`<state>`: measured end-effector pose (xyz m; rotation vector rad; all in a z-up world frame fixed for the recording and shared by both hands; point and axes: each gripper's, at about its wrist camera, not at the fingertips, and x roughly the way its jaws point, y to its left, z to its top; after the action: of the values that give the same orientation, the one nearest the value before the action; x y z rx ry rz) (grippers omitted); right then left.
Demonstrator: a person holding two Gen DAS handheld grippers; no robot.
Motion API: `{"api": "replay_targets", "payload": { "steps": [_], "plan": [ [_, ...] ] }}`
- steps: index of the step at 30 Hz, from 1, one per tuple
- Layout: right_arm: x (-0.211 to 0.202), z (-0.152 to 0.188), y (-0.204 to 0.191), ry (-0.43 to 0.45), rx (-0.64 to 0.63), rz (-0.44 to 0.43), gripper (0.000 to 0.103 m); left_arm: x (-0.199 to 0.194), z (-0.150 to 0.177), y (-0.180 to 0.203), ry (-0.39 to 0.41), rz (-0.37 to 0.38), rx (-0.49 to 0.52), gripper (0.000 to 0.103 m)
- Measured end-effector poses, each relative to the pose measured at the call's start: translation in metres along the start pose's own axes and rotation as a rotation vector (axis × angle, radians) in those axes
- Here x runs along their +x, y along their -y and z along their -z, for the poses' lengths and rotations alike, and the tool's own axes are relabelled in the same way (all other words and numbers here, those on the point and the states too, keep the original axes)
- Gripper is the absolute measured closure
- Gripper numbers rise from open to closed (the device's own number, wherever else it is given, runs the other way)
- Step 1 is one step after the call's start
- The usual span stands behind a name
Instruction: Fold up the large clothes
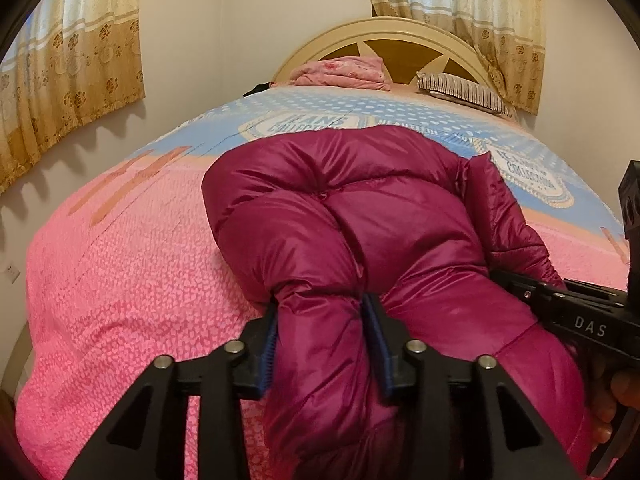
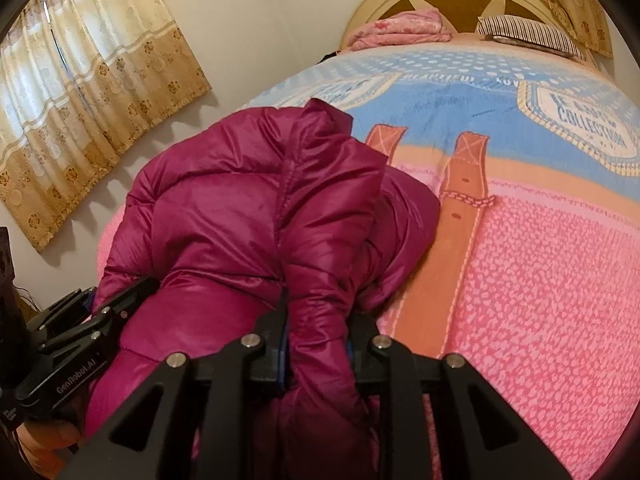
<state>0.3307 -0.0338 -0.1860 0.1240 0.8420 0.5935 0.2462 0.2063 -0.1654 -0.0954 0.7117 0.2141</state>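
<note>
Glossy magenta puffer jacket point(image 1: 352, 216) bunched lengthwise ahead of 2 claws, left gripper point(image 1: 322, 340) and right gripper point(image 2: 318, 344) each pinching a fold

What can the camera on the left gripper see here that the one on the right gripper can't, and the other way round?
Only the left wrist view shows the left gripper head-on, its blue pads at a fold of the magenta puffer jacket, and the right gripper from the side. Only the right wrist view shows the two brown straps printed on the bedspread fully, and the left gripper from the side. Both share the jacket, bed, headboard, striped pillow and curtains.
</note>
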Motion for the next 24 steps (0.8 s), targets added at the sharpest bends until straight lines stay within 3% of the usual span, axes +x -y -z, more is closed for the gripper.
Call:
{"api": "replay_targets", "payload": {
  "steps": [5,13,19,23,24],
  "plan": [
    [0.004,0.003,0.003,-0.014,0.011,0.006,0.074,0.004,0.005,-0.003,-0.001,-0.027,-0.017,0.041],
    [0.007,0.006,0.003,-0.023,0.009,0.030,0.069,0.008,0.008,-0.004,-0.012,-0.034,-0.030,0.037],
    [-0.002,0.002,0.001,-0.013,0.013,0.073,0.054,-0.005,0.005,-0.005,-0.021,-0.068,-0.019,0.036],
    [-0.025,-0.001,-0.005,0.022,0.018,0.080,0.050,-0.036,-0.001,-0.008,0.027,-0.079,-0.021,0.036],
    [-0.030,-0.001,-0.008,0.033,0.012,0.083,0.044,-0.044,-0.002,-0.010,0.043,-0.077,-0.023,0.036]
  ]
}}
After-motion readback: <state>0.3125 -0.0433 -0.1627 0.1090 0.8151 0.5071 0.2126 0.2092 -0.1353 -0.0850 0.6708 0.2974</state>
